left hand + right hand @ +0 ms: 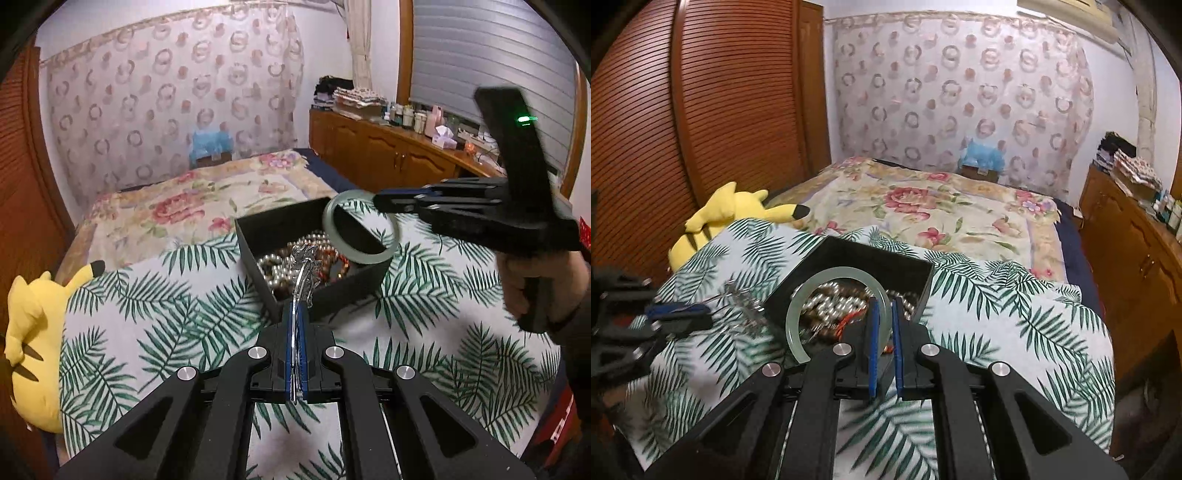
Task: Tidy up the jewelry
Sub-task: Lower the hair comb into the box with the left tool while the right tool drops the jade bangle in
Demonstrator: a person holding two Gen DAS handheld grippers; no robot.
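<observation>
Two grippers work over the bed's white cover printed with green palm leaves, where I see the square black jewelry box sitting, full of pearl and amber bead strands. My right gripper has its blue pads clamped on the pale green jade bangle, which I hold raised over the box's far corner. My left gripper is pinched tight on a thin silver dragon-shaped ornament, held just above the box's near edge.
</observation>
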